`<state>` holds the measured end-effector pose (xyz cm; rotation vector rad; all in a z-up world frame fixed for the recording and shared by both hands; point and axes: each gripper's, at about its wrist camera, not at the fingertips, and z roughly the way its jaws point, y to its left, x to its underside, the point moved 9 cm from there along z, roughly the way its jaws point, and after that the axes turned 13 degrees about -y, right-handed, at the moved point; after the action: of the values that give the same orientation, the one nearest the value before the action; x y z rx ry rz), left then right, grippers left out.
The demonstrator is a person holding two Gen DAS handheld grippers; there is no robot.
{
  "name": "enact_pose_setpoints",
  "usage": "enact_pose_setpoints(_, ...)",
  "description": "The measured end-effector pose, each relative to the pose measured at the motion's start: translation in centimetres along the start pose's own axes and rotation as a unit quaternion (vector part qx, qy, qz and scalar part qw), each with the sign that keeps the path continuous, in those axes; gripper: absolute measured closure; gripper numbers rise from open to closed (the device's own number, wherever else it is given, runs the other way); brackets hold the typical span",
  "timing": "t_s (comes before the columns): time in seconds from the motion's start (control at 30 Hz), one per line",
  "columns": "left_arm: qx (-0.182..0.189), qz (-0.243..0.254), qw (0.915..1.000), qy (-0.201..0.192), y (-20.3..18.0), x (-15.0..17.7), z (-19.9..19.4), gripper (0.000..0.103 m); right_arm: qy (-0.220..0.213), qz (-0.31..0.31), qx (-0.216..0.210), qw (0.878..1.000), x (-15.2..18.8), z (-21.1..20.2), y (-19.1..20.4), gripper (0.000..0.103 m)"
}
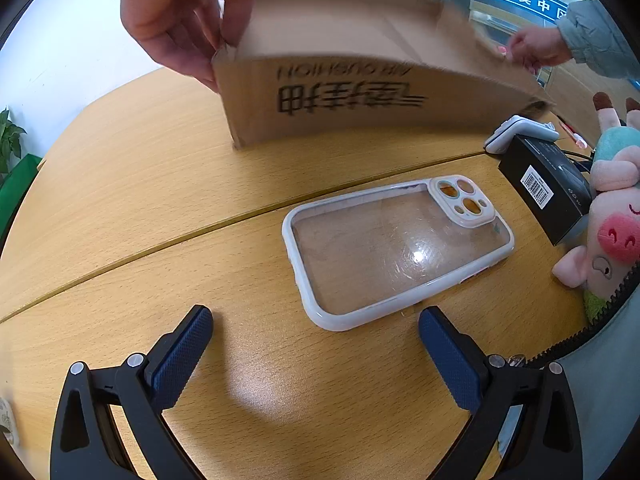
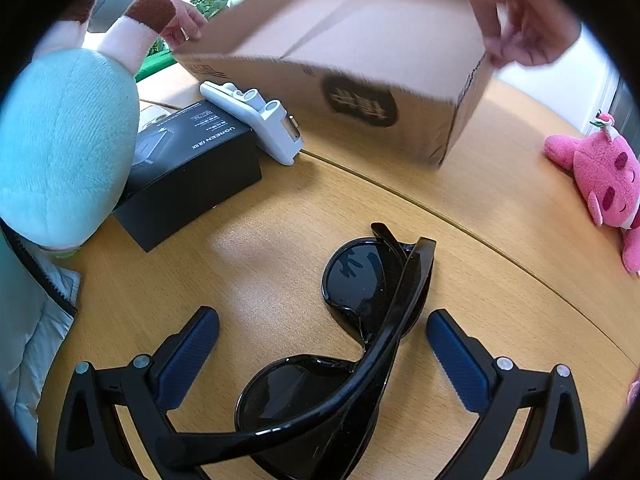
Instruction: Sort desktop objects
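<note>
Currently both grippers, left gripper (image 1: 316, 334) and right gripper (image 2: 322, 338), are hanging released while bare hands are holding the cardboard box (image 2: 340, 80) beyond; sunglasses (image 2: 352, 340) and phone case (image 1: 396, 248) are lying ungrasped, likely needing pickup next.

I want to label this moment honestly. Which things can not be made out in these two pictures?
- Box: blurred in both views, print unreadable; whether it touches the table is unclear.
- Box contents: left view shows only outer walls; in the right view the near wall hides part of the floor.
- Sunglasses: bottom edge cuts them, right view.
- Black carton: plush toy covers its end, left view.
</note>
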<state>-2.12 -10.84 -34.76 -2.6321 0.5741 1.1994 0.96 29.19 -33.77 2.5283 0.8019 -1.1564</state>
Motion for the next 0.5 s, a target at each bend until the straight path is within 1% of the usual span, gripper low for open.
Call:
enact_pose_setpoints(0.37, 0.001, 0.0, 1.0, 0.0, 0.02, 0.07, -0.18, 0.0, 0.0, 0.0, 0.0, 1.0, -0.33, -0.13, -0.06, 0.0)
enact_pose_setpoints(0.5, 0.007, 0.006, 1.0, 0.001, 0.02, 0.27, -0.29, 0.0, 0.0, 0.0, 0.0, 1.0, -0.41, -0.13, -0.05, 0.0)
